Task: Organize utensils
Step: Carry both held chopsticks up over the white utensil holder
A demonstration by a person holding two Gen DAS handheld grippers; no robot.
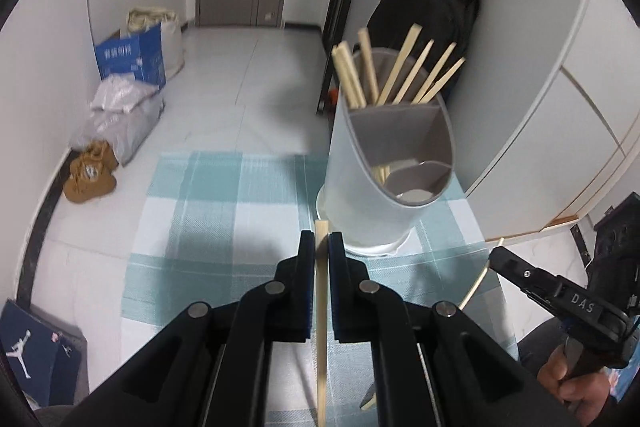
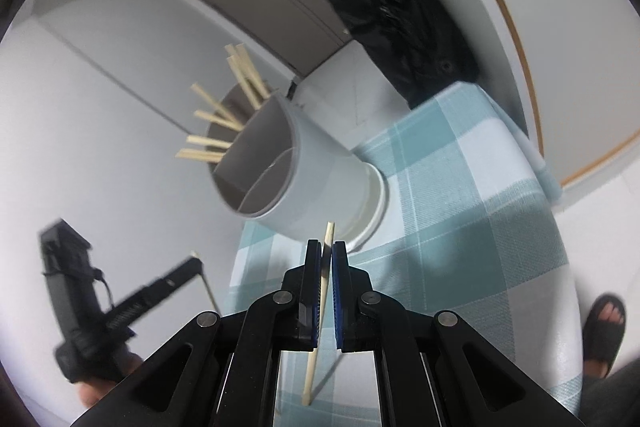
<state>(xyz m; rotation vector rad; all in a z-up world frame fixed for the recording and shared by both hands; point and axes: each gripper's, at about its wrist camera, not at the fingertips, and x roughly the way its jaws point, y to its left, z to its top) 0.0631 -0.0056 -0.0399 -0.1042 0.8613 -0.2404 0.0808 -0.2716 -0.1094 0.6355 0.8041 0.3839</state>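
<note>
**Both grippers clamped on a chopstick beside the holder**

The left gripper (image 1: 321,241) had its jaws clamped on a chopstick (image 1: 321,327) that ran lengthwise between the pads, its square end poking just past the tips. The right gripper (image 2: 326,253) likewise had its jaws closed on a second chopstick (image 2: 320,311), whose end stuck out a little beyond the tips and whose other end hung below the gripper.

Both were held over the tabletop, which was covered by a teal-and-white checked cloth (image 1: 224,211). Near the cloth's far right corner stood the grey holder (image 1: 384,163), an oval tub with a slanted rim and inner dividers, set on a white base. Its back compartment held a fan of chopsticks (image 1: 396,71) leaning outward; the front compartments looked almost bare, though more sticks showed low inside.

In the left wrist view the right gripper appeared at the right edge with a hand (image 1: 576,383) on its grip.
</note>
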